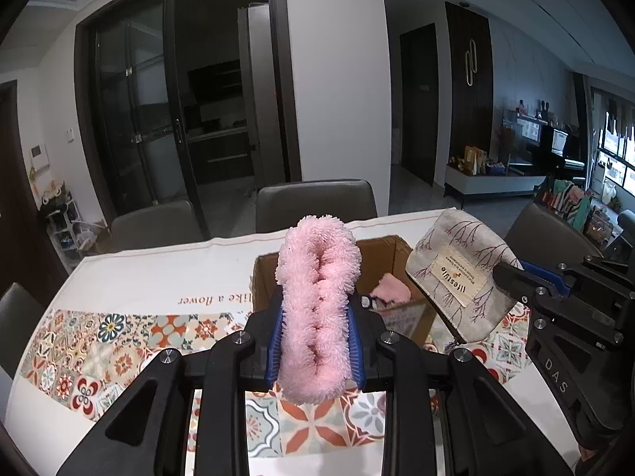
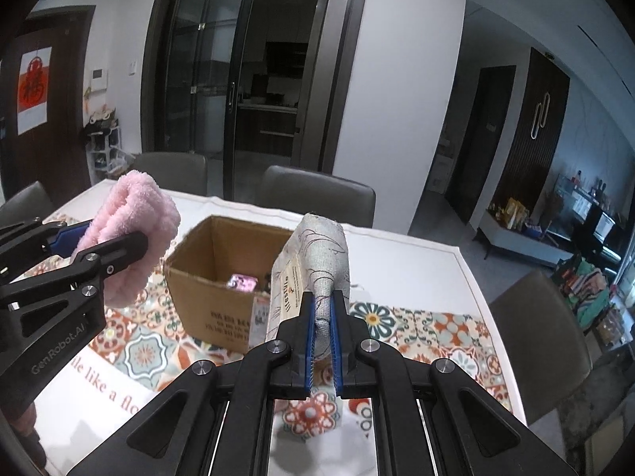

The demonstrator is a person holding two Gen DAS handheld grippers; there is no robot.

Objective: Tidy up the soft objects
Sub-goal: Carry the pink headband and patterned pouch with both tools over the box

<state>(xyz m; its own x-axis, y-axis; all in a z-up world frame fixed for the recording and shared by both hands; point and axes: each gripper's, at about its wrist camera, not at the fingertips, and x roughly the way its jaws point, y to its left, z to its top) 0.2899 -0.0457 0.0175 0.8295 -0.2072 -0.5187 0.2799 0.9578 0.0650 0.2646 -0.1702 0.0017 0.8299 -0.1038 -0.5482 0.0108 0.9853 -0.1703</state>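
Left gripper [image 1: 317,317], pink fluffy cloth [image 1: 317,309] clamped.
Behind: open cardboard box [image 1: 391,252]; right gripper [image 1: 512,281] gripping grey pouch [image 1: 456,277].

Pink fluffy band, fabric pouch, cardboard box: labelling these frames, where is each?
pink fluffy band [image 1: 317,301], left wrist view, its middle.
fabric pouch [image 2: 323,254], right wrist view, upper body.
cardboard box [image 2: 206,297], right wrist view, front wall.

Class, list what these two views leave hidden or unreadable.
- Cardboard box contents: in the left wrist view, the pink fluffy item and fabric pouch cover most of the inside.
- Box side print: right wrist view, too small and blurred.
- Pouch label: right wrist view, seen edge-on, only partly readable.
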